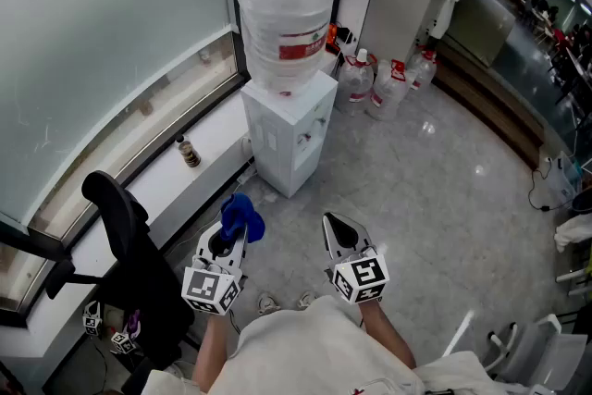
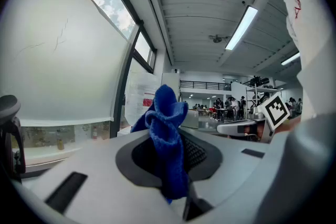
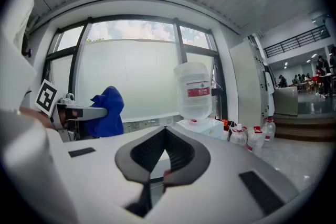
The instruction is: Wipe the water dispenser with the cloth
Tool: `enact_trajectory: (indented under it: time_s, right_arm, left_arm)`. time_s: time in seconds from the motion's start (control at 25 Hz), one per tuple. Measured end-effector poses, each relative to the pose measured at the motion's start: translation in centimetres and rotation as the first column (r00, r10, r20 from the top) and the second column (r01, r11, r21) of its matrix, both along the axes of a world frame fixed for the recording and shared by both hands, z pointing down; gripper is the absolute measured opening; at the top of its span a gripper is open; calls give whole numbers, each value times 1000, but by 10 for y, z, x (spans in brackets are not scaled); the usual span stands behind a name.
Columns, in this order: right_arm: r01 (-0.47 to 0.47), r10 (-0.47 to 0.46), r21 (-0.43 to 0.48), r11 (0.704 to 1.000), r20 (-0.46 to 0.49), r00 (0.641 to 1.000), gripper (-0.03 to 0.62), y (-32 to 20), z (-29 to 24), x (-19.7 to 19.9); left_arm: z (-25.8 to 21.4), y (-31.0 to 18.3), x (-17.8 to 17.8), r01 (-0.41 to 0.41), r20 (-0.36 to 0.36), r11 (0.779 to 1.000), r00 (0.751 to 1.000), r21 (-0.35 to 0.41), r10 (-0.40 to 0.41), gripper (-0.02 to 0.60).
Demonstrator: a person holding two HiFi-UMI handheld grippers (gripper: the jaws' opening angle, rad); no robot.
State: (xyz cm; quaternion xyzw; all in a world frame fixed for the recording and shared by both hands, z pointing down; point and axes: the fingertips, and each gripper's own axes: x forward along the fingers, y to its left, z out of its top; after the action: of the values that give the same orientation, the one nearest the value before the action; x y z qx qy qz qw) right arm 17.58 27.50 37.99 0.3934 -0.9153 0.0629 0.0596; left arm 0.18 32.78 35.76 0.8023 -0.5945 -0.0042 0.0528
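— Your left gripper's (image 1: 228,242) jaws pinch the blue cloth (image 2: 168,139); bunched and crumpled, it sticks out lengthwise past the tips.
— Yes, pointing towards the white water dispenser (image 1: 289,129), well short of it. Your right gripper's (image 3: 164,157) jaws are pressed together, empty.

One water dispenser (image 1: 289,129) is standing here, and one big jug (image 1: 282,18) is sitting on top of it. Three smaller bottles (image 1: 388,88) are huddling on the floor (image 1: 416,171) beside it. One small container (image 1: 189,153) is resting on the sill (image 1: 157,190), and one black chair (image 1: 120,227) is standing nearby. Two claws are showing, the left claw (image 1: 231,231) and the right claw (image 1: 335,219), with one blue cloth (image 1: 242,216) sticking out of the left.
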Motion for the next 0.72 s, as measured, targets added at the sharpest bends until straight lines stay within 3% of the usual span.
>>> enact_trajectory:
  time_s: [0.36, 0.72]
  right_arm:
    - [46, -46, 45, 998, -9, 999, 15, -7, -4, 5]
    - [95, -95, 13, 995, 9, 995, 15, -13, 7, 26]
  left_arm:
    - [-3, -8, 9, 22, 2, 1000, 1000, 10, -22, 78]
    - [-1, -21, 27, 58, 10, 998, 998, 3, -58, 78]
